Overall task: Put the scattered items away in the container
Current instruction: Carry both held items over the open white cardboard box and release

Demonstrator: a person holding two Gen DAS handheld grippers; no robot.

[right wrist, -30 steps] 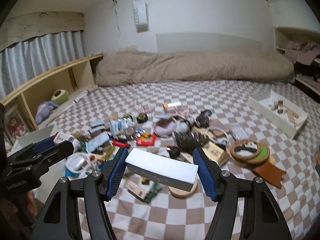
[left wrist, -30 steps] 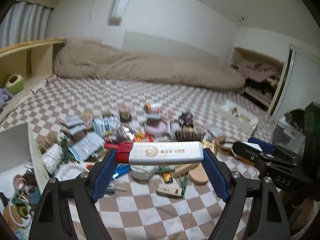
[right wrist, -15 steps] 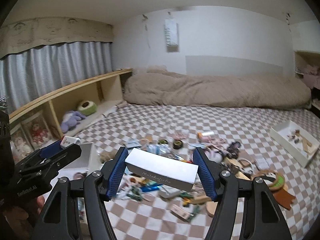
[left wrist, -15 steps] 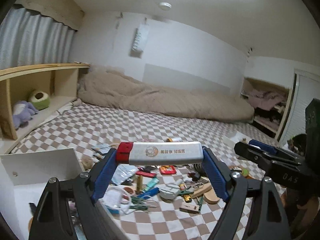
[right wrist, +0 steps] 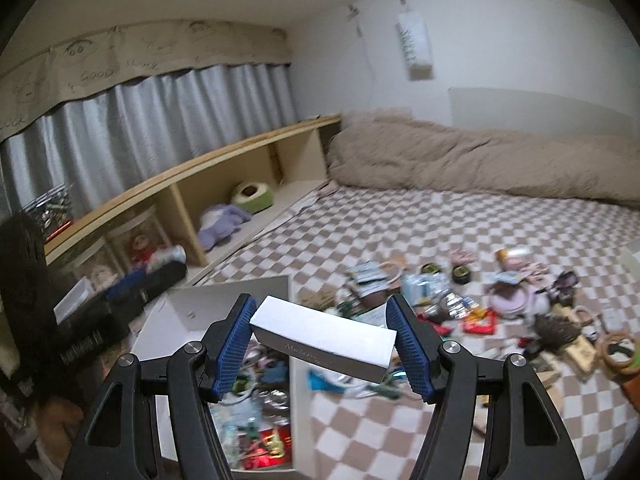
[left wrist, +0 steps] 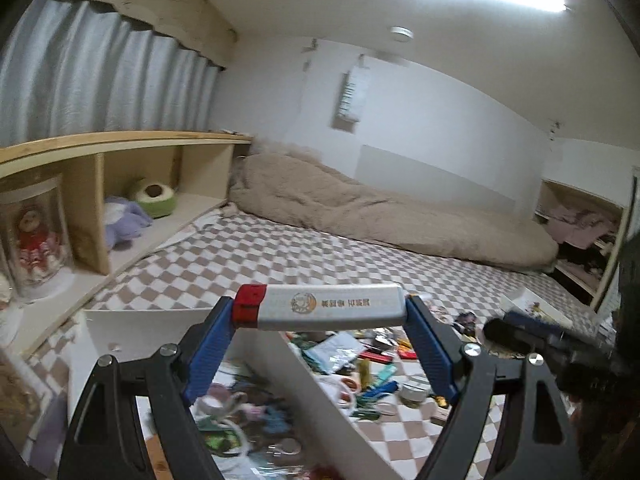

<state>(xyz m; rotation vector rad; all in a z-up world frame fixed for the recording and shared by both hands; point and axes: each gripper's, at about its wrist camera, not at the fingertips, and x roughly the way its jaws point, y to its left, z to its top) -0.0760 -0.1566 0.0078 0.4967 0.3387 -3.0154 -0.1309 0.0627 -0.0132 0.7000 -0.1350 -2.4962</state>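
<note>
My left gripper (left wrist: pixel 320 307) is shut on a white tube with a red cap (left wrist: pixel 318 306), held level above the white container (left wrist: pixel 160 320). My right gripper (right wrist: pixel 322 338) is shut on a white rectangular box (right wrist: pixel 324 340), held over the same container (right wrist: pixel 224 300), which holds several small items. Scattered items (right wrist: pixel 460 304) lie in a heap on the checkered bed to the right of the container. The left gripper also shows blurred at the left of the right wrist view (right wrist: pixel 152 272), and the right gripper at the right of the left wrist view (left wrist: pixel 532 340).
A wooden shelf (left wrist: pixel 120 184) with plush toys runs along the left. A beige duvet (left wrist: pixel 380 216) lies at the far end of the bed. A wooden ring (right wrist: pixel 618 354) lies at the right. The container's right wall (left wrist: pixel 304 380) stands between the container and the heap.
Both grippers have swung left from above the heap to above the white container, each still holding its item. The views have tilted upward.
</note>
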